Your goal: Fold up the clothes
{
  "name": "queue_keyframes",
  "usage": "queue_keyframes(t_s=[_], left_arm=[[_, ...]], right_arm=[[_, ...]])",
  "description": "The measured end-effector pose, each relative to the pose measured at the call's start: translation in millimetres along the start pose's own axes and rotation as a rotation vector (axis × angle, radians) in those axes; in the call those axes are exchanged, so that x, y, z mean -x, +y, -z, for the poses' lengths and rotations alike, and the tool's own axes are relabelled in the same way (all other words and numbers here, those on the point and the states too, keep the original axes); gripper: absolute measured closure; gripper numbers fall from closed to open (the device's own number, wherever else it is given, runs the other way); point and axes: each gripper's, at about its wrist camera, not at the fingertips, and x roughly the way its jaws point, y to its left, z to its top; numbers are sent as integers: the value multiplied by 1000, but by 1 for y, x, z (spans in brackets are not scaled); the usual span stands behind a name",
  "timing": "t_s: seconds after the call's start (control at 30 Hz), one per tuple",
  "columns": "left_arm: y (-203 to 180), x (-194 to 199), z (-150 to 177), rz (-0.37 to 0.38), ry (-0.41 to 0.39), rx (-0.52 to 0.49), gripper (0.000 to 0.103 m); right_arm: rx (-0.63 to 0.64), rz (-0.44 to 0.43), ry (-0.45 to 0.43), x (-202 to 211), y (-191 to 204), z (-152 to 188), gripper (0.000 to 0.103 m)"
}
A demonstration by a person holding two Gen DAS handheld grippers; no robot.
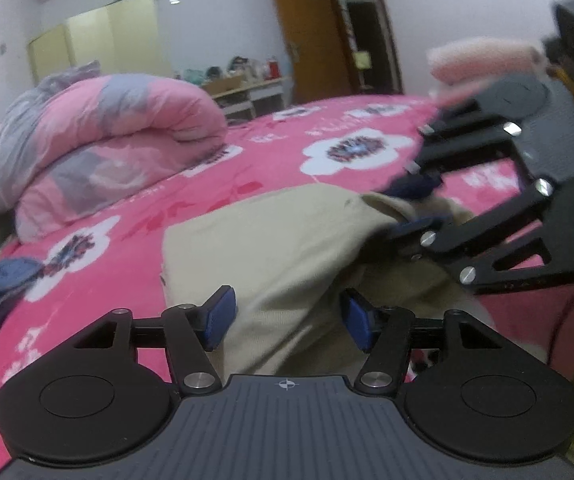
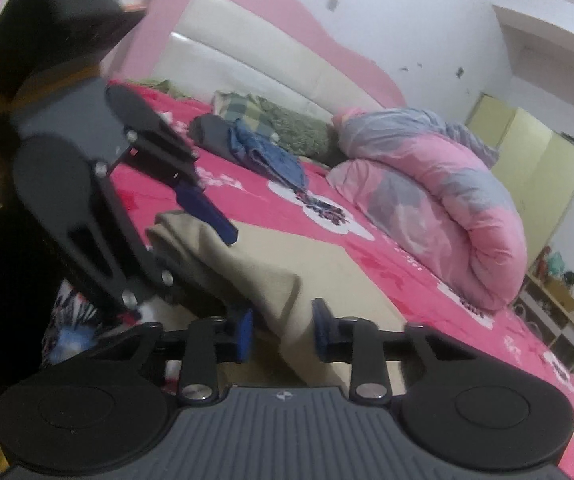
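Item 1, task's thing: a beige, soft woven garment (image 1: pixel 271 240). It lay part-folded on the near side of the bed, spread over a bright pink bedsheet printed with white flowers (image 1: pixel 327 152). One edge was raised into a ridge towards my right side.

Item 2: left tool (image 1: pixel 289 320). I recorded it as released. Its blue pads stood well apart just above the near edge of the beige garment, with cloth below and between them but neither pad pressing on it.

Item 3: right tool (image 2: pixel 283 330). I recorded it as clenched on the beige garment. A doubled fold ran between its narrow-set pads, and the left wrist view showed the cloth tented up to them.

Item 4, bystanders: a rolled pink-and-grey quilt (image 1: pixel 99 140) sat further up the bed. A crumpled blue denim piece (image 2: pixel 267 156) lay near the headboard, well apart from the work.

Handling note, my judgement: the garment looked light, limp and not slippery. It should drape and sag wherever unsupported, and nothing in it should break. I would take hold at an edge or corner through both layers, with the pads well onto the cloth. The left tool wanted the matching point on the near edge, so that the fold travelled flat and did not bunch.
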Motion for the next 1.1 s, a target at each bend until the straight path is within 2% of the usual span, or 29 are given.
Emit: queue_keyframes(t_s=[0.1,0.17,0.33,0.53,0.63,0.73,0.83,0.87,0.97,1.1], left_arm=[[9,-3,0,-39,-11,47,44],[7,-6,3,-75,-3,15,44],[3,-1,2,-94,-11,-21,44],[-6,-6,10,-179,-24,-106,42],[-6,-4,10,-187,-26,-103,42],[1,-3,11,-167,-15,-66,42],[4,3,10,-163,-1,-60,42],[5,5,9,-162,4,-58,42],[12,22,13,-140,23,-38,41],[25,50,17,-140,40,36,42]], right_arm=[[-22,16,-5,3,-2,-1,92],[-22,21,-8,4,-2,0,94],[-13,30,-11,6,-1,1,95],[1,27,-39,14,0,1,97],[-3,-23,-15,12,2,7,96],[78,-52,23,7,16,19,96],[155,-22,11,9,28,27,94],[161,-13,5,11,28,27,90],[137,-20,-35,31,19,28,59],[121,-13,-30,60,8,37,59]])
